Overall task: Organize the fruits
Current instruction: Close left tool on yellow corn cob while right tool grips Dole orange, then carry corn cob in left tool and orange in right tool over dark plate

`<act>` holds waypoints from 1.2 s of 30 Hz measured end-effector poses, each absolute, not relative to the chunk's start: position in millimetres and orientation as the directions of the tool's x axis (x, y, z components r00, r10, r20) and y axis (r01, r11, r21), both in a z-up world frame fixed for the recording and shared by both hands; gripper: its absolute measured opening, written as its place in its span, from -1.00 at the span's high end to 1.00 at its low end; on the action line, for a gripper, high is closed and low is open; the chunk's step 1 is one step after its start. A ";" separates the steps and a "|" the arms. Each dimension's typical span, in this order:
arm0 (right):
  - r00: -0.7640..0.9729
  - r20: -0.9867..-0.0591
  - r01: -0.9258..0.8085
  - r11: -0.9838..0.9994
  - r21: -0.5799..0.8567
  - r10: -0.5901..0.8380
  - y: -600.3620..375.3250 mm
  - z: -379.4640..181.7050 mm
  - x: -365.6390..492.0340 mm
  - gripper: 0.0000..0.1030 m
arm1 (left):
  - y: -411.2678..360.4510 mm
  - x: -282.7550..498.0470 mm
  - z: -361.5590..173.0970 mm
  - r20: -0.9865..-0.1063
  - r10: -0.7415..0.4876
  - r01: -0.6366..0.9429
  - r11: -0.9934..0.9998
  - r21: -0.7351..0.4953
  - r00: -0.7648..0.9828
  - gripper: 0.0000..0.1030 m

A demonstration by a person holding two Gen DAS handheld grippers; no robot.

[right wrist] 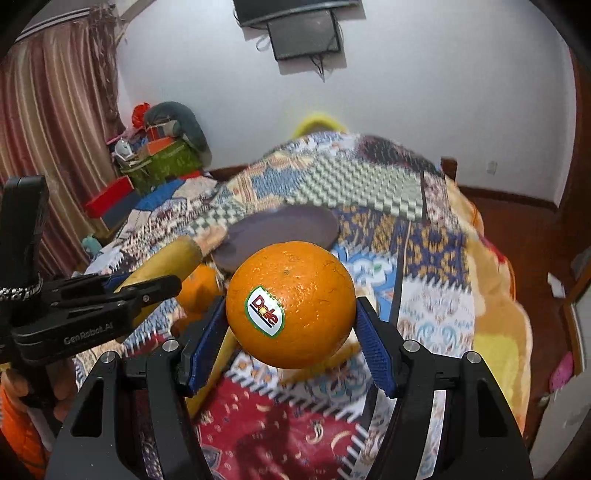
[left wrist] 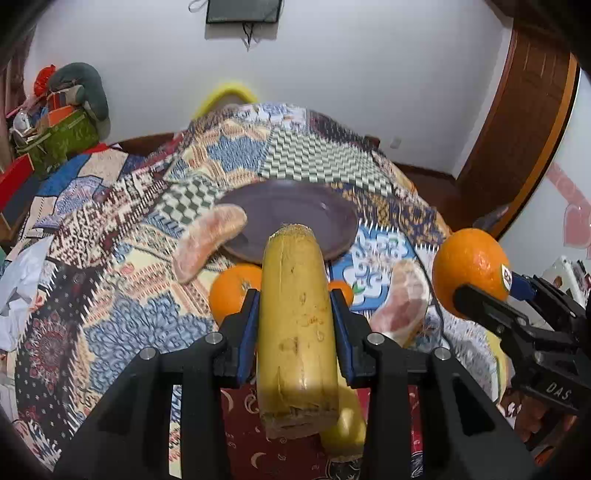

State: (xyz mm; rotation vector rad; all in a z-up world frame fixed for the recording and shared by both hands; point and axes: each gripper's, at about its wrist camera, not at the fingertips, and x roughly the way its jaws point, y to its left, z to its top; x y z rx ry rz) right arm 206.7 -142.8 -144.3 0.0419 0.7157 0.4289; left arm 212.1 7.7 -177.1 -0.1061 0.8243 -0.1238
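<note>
Left tongs [left wrist: 295,310] grip a banana [left wrist: 297,325]; right tongs [right wrist: 291,332] grip an orange [right wrist: 290,304]. Plate [left wrist: 295,206] bare; remaining fruit on the bed [left wrist: 110,258]. Task barely begun.

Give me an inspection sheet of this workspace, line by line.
Surface: patchwork quilt over a bed.
Job's things: empty purple plate; banana and Dole-stickered orange held aloft; second orange and two peeled citrus segments on quilt.
Clutter: green basket with oddments, far left.
Grippers: left gripper shut on banana; right gripper shut on orange.
Cables: wires dangling under wall screen.
Surroundings: white wall, striped curtain.
</note>
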 end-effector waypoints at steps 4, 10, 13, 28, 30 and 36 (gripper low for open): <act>0.707 -0.588 -0.381 0.912 0.152 0.394 -138.1 -128.6 212.8 -0.26 | 15.0 214.2 -164.2 -0.705 -0.147 0.059 0.987 -0.148 0.694 0.28; 0.742 -0.542 -0.392 0.911 0.127 0.395 -131.4 -112.4 226.4 -0.26 | 25.0 223.3 -144.9 -0.671 -0.134 0.045 0.988 -0.148 0.730 0.28; 0.755 -0.526 -0.392 0.913 0.115 0.390 -126.1 -107.9 236.4 -0.26 | 26.4 231.3 -138.6 -0.658 -0.125 0.044 0.989 -0.138 0.743 0.29; 0.756 -0.536 -0.398 0.914 0.080 0.376 -110.4 -116.4 294.1 -0.26 | 29.6 297.2 -148.0 -0.674 -0.097 0.020 0.992 -0.121 0.733 0.28; 0.747 -0.548 -0.401 0.913 0.081 0.377 -109.3 -122.2 301.4 -0.26 | 31.6 307.5 -153.3 -0.682 -0.089 0.011 0.993 -0.118 0.726 0.28; 0.720 -0.595 -0.404 0.913 0.057 0.356 -104.0 -142.5 323.9 -0.26 | 36.8 335.2 -171.1 -0.708 -0.093 -0.003 0.991 -0.133 0.700 0.28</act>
